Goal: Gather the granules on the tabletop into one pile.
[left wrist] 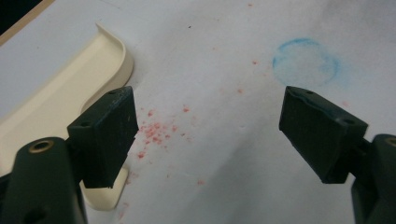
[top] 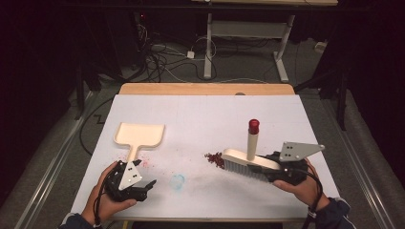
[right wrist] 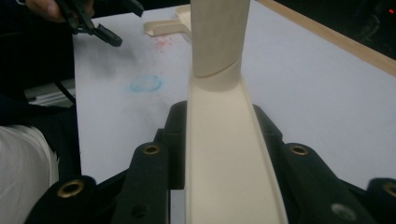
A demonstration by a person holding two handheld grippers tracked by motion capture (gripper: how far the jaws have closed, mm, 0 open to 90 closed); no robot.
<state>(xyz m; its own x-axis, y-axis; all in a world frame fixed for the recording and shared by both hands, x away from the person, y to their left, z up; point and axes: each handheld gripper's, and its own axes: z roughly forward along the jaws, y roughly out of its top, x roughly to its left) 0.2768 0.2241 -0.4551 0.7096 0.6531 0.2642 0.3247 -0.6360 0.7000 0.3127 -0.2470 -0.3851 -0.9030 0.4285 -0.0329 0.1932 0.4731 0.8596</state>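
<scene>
Right tool [top: 267, 168] clamping cream brush [top: 248, 160], dustpan [top: 139, 135] unmarked, no writing legible

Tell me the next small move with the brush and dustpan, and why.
Probably close the left gripper on the dustpan handle: its jaws stand open just short of it, so the pan lies unheld. The right gripper is already shut on the brush, whose bristles sit beside the red crumbs. Sweeping likely needs the pan brought to that pile.
</scene>
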